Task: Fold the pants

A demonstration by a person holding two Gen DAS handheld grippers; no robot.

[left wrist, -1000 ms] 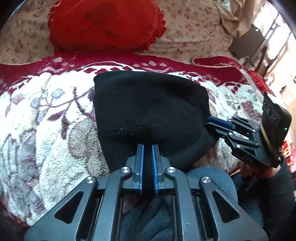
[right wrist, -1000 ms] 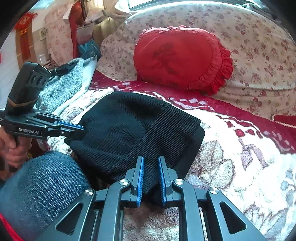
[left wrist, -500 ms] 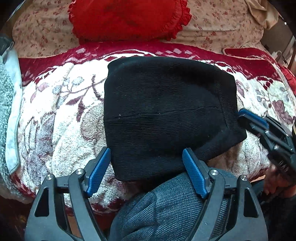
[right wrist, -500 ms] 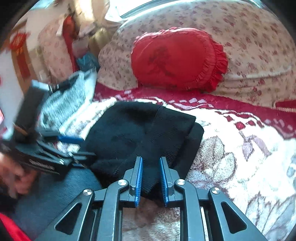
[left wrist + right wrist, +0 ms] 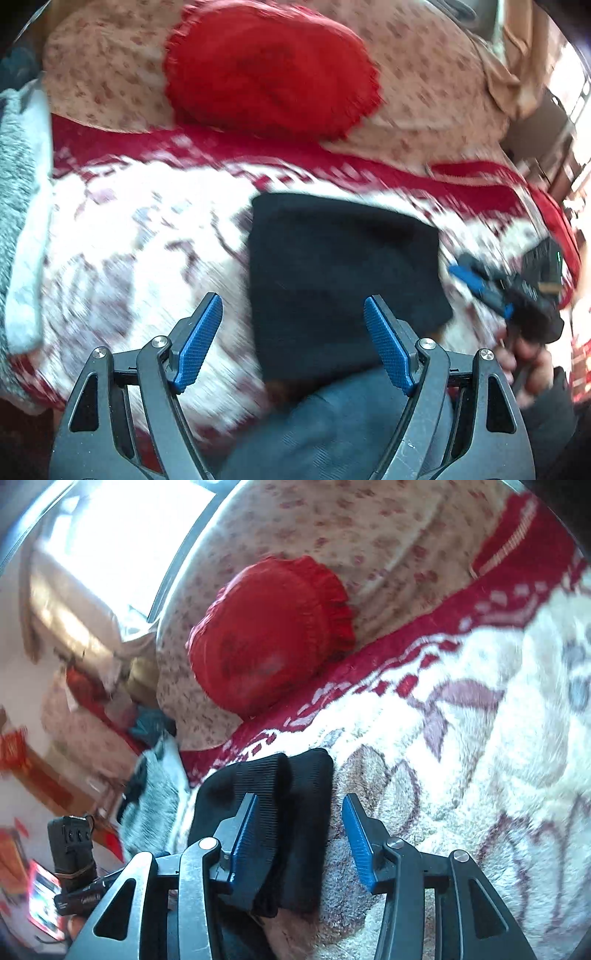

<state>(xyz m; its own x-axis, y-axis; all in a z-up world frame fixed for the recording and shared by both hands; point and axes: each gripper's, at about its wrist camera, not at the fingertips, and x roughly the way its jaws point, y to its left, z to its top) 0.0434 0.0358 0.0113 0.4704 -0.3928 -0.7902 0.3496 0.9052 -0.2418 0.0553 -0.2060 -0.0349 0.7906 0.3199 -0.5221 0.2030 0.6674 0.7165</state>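
The black knit pants point(image 5: 343, 273) lie folded into a thick rectangle on the floral blanket point(image 5: 140, 251); they also show in the right wrist view point(image 5: 295, 812). My left gripper point(image 5: 295, 345) is open and empty, held back above the pants' near edge. My right gripper point(image 5: 299, 842) is open and empty over the pants' right edge, tilted. In the left wrist view the right gripper point(image 5: 491, 288) shows blurred at the pants' right side. The left gripper's body point(image 5: 74, 864) appears at lower left in the right wrist view.
A red ruffled cushion point(image 5: 269, 70) leans on the floral sofa back point(image 5: 424, 74). A grey towel point(image 5: 18, 177) lies at the left. My knee in blue jeans point(image 5: 332, 424) is at the near edge. The blanket's red border point(image 5: 369, 668) runs behind the pants.
Both grippers opened and let go of the pants: the left half a second ago, the right just now. Both drew back, and the right tilted.
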